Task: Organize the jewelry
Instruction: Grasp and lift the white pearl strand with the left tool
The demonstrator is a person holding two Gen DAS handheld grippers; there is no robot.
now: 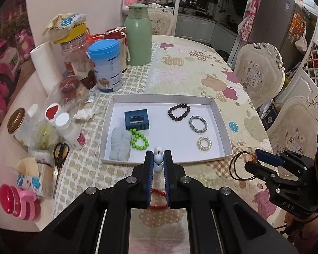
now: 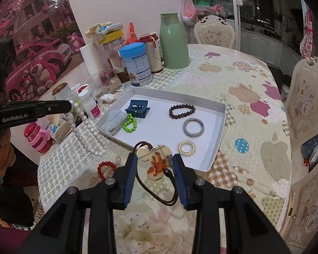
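Nearest the cameras, the left gripper (image 1: 158, 159) is pinched tight on a string of round white beads (image 2: 85, 127), smooth and pearly, which hangs from it in a long loop above the near edge of the surface (image 1: 180, 67). The right gripper (image 2: 154, 158) has its blue ribbed pads pressed on a glossy cream charm with an orange figure, part of a hair tie (image 2: 156, 160) whose dark elastic cord droops in a loop below.

Under both lies a quilted cloth — pale, dotted, patched with apple shapes in tan, plum and check. A red bead bracelet (image 2: 106, 167) rests on it just short of the tray.

The tray (image 1: 222, 131) is a shallow white cardboard rectangle. Inside, on its left, sit a soft pale-blue knitted band (image 1: 120, 146), a green bead bracelet (image 1: 140, 139) touching it, and a navy plastic claw clip (image 1: 136, 119). On its right are a dark bead bracelet (image 1: 179, 112), a grey woven ring (image 1: 198, 123) and a pale coiled hair tie (image 1: 204, 143), each apart from the others.

Beyond, along the wall side, stand jars, a blue-lidded tin (image 1: 106, 65) and a matte green flask (image 1: 137, 36). Carved cream chairs (image 1: 258, 72) ring the far side — behind them a dim kitchen.
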